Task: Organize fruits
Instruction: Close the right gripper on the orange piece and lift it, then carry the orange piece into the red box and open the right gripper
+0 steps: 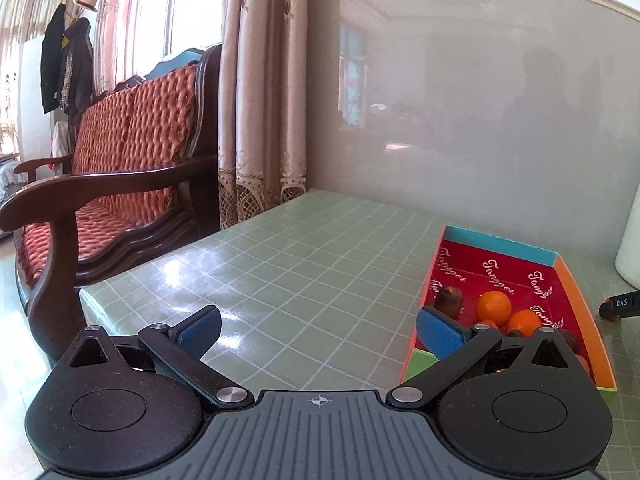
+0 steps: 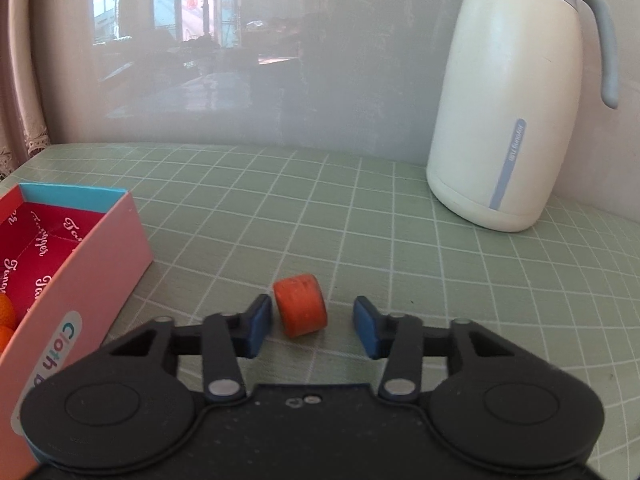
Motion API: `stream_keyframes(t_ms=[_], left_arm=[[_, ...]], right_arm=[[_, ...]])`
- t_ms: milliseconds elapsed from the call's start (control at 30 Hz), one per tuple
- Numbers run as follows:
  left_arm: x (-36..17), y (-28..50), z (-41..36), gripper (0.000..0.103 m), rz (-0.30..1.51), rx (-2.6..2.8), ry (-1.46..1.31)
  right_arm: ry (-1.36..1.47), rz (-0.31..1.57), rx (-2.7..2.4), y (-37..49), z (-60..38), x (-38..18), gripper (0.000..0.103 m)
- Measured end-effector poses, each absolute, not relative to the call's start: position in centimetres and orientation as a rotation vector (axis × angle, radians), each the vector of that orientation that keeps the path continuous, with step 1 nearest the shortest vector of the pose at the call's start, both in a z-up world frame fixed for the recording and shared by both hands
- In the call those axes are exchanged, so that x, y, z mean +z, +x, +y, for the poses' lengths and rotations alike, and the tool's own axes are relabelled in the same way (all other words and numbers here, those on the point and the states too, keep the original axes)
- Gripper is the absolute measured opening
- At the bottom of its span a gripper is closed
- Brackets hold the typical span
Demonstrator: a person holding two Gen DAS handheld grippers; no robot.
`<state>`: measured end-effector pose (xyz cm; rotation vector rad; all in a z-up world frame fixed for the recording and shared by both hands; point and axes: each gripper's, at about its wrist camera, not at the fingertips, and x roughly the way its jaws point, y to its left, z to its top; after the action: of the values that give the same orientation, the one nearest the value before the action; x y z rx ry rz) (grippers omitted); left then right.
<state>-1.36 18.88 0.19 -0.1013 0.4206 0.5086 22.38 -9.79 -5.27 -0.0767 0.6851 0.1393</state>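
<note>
A short orange-red cylindrical fruit piece (image 2: 301, 306) lies on the green checked tablecloth (image 2: 360, 220). My right gripper (image 2: 312, 314) straddles it: the left pad sits right beside the piece, the right pad stands a gap away, so it is open. To its left is a pink box (image 2: 92, 276) with a red lining, with orange fruits (image 2: 6, 312) at its near end. In the left wrist view the same box (image 1: 580, 312) holds two oranges (image 1: 494, 306) and a brown fruit (image 1: 448, 300). My left gripper (image 1: 320, 330) hovers wide open and empty, just left of the box.
A tall white thermos jug (image 2: 508, 120) stands at the back right by the glossy wall. A small black object (image 1: 620, 304) lies right of the box. A wooden sofa with red cushions (image 1: 120, 160) and curtains (image 1: 260, 100) sit beyond the table's left edge.
</note>
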Motion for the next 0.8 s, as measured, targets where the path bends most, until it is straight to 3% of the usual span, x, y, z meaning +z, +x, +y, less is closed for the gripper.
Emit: stream_keyframes(t_ms=[67,800], left_arm=[[0.1,-1.3,18.8,0.103,0.423,0.51,-0.101],[0.1,-1.8,19.3,0.103,0.421,0.535,-0.114]], right_arm=[[-0.096,0.679,0.148,22.3,-9.4,-5.2,0.022],[-0.093,0.544,0.317,17.0,-5.4,-0.1,0.022]])
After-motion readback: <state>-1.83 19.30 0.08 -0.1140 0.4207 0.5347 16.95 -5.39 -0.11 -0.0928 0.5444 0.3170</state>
